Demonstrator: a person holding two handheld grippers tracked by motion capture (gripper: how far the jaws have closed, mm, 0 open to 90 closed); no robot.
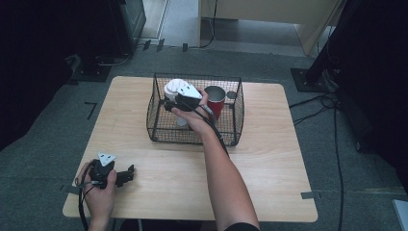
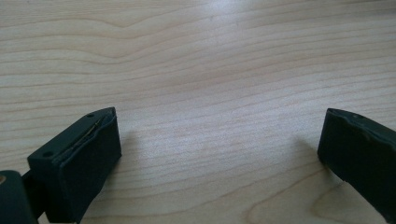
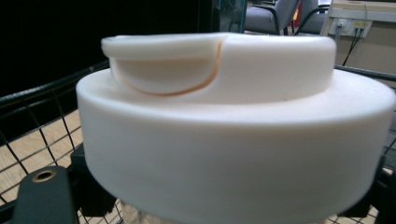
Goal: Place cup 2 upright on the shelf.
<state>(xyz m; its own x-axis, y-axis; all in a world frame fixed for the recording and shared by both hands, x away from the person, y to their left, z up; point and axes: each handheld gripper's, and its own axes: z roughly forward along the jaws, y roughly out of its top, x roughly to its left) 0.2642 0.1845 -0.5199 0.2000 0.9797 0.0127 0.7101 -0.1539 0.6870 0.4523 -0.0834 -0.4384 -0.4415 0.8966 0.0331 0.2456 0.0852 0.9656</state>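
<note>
High view puts the wire basket (image 1: 159, 130) at the middle of the wooden table (image 1: 269, 159), a little toward twelve o'clock. Inside it, at about ten o'clock of the basket's floor, stands a white cup (image 1: 172, 88) with a white lid, upright. Just beside it, toward three o'clock, a red cup (image 1: 215, 100) stands upright too, its mouth open to the ceiling. The two cups are near each other; whether they touch cannot be told.

The right gripper (image 1: 169, 106) reaches into the basket from six o'clock, the person's forearm running up from the bottom edge of the picture. Its grey three-cornered plate lies over the white cup's lid. Right gripper view looks straight at that lid (image 3: 233, 121), very close, with the black jaws coming up at either side beneath the lid's wide rim and the basket's wire mesh (image 3: 28, 140) behind. The jaws are clamped on the white cup just under the lid.

The left gripper (image 1: 129, 174) rests on the table at about seven o'clock, well apart from the basket, with the person's hand on its body. Left gripper view shows its two black jaws spread wide, with bare wood grain (image 2: 210, 93) between them and nothing held.
</note>
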